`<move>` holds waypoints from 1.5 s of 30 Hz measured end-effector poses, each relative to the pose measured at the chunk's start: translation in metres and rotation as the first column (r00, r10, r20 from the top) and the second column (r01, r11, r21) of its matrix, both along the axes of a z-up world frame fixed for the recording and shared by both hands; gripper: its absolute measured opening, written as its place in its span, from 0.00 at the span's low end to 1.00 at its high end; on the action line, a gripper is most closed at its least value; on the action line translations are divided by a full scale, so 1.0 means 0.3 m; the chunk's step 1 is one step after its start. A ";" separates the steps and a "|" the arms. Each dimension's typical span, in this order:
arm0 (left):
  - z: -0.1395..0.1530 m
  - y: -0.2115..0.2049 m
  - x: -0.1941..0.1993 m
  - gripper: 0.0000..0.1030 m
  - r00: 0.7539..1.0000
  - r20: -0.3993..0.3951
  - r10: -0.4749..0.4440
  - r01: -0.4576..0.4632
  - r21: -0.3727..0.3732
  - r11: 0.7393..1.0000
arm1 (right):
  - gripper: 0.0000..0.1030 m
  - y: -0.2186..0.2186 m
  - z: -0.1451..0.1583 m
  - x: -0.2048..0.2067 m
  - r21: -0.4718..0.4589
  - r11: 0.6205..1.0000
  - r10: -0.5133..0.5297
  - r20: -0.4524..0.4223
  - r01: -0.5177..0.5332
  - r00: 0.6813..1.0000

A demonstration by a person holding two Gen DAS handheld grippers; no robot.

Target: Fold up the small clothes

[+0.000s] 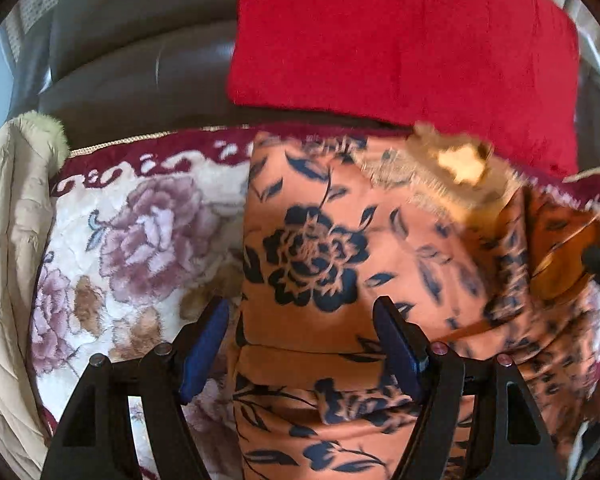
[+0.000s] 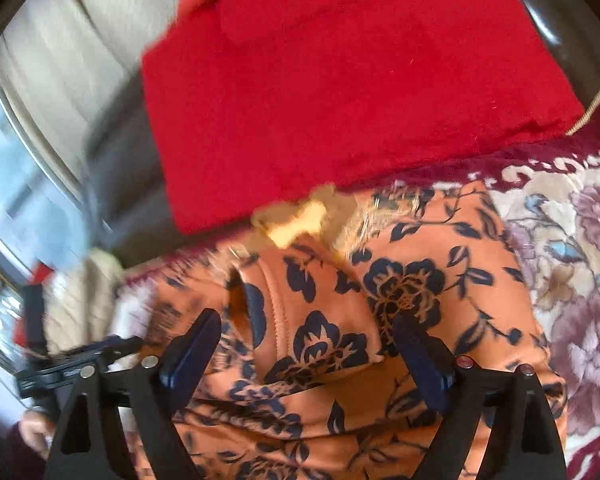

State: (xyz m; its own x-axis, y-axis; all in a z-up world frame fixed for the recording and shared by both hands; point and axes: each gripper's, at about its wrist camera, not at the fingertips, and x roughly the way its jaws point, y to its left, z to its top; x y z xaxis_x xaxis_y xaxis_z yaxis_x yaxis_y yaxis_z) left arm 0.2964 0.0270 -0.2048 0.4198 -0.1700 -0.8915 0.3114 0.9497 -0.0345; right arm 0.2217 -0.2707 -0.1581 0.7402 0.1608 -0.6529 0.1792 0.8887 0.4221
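A: Left wrist view, entry one. left gripper (image 1: 300, 344) has its blue pads spread, nothing pinched; the orange floral garment (image 1: 312, 248) lies between and beyond them. Left pad sits over the garment's left edge, where it meets the floral blanket (image 1: 140, 232).

B: Right wrist view agrees for the other side? right gripper (image 2: 306, 354) is also spread wide, pads clear of cloth as far as I can tell. A folded flap of the same garment (image 2: 312, 320), seam showing, lies between the pads.

A: Noted. Long axis of the garment runs near to far in the left view, from under the claw toward the red cushion (image 1: 400, 40). A tan fuzzy collar or lining (image 1: 452, 164) shows at the far right, blurred.

B: Same patch shows in my view at far centre (image 2: 300, 216), just short of the red cushion (image 2: 340, 80). The left gripper's black frame (image 2: 80, 360) appears at my left edge, near.

A: Judgement: the garment looks partly folded, not finished. Its left long edge is nearest the left claw; the loose flap is nearest the right.

B: Then the next grasp likely turns on the flap edge directly ahead of the right claw. Risk: slippery cloth bunching instead of creasing.
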 end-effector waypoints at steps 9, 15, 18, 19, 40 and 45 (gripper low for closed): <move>-0.099 0.057 -0.040 0.73 0.999 -0.032 -0.016 0.016 -0.009 1.000 | 0.33 -0.281 -0.077 -0.094 -0.017 0.923 -0.382 -0.144 0.383 0.913; -0.036 0.071 -0.098 0.73 1.000 0.017 -0.017 0.017 -0.008 1.000 | 0.37 -0.521 -0.074 -0.322 0.183 0.836 -0.510 -0.089 0.518 0.855; 0.021 0.078 -0.106 0.73 0.996 0.086 -0.014 0.017 -0.035 0.999 | 0.60 -0.460 -0.017 -0.308 0.216 0.894 -0.405 0.014 0.393 0.914; 0.039 0.085 -0.109 0.73 0.994 0.107 -0.004 0.009 -0.048 0.999 | 0.75 -0.433 -0.006 -0.288 0.215 0.914 -0.361 0.039 0.345 0.932; -0.050 0.289 -0.297 0.74 0.999 0.031 0.023 -0.024 0.024 0.999 | 0.45 -0.042 -0.089 -0.188 -0.243 0.956 0.087 -0.295 -0.163 0.952; -0.058 0.421 -0.481 0.74 1.000 0.008 0.012 -0.012 -0.035 0.999 | 0.61 -0.130 -0.025 -0.392 -0.158 0.976 0.117 -0.197 -0.150 0.973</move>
State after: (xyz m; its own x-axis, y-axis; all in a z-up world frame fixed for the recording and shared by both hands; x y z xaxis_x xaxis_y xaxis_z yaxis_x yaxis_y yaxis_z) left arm 0.1522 0.1532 -0.2223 0.4294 -0.1962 -0.8816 0.3001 0.9516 -0.0656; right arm 0.1040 -0.3097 -0.1657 0.5828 0.1243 -0.8030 0.1148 0.9657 0.2328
